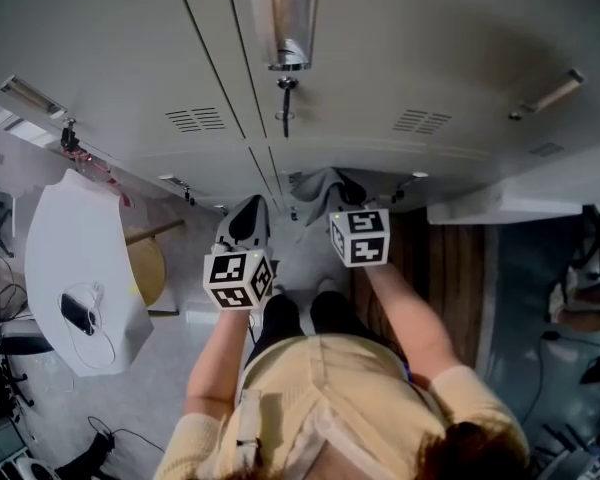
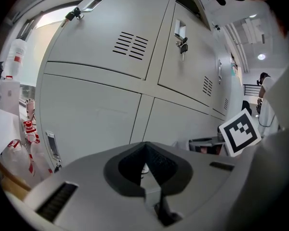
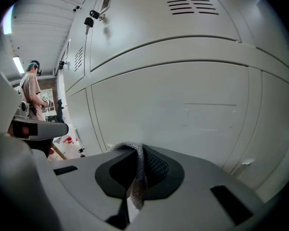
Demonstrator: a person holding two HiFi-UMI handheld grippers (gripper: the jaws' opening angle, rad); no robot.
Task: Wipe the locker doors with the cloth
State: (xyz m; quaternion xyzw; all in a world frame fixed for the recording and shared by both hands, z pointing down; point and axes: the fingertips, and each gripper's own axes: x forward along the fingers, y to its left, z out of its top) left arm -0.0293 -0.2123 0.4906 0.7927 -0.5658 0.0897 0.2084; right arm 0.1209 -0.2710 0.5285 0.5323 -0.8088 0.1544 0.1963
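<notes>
Right tool (image 3: pixel 136 184) clamps cloth (image 3: pixel 128 147); locker doors (image 3: pixel 183 105) shut.

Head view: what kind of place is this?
Probably a workplace locker area: a bank of grey metal lockers with vent slots and a key hanging in one door lock, plus a white table beside them.

Pale yellow ribbed top (image 1: pixel 315 393)

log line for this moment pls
left gripper: shut, empty | right gripper: shut on cloth | locker doors: ahead, contact unclear
</notes>
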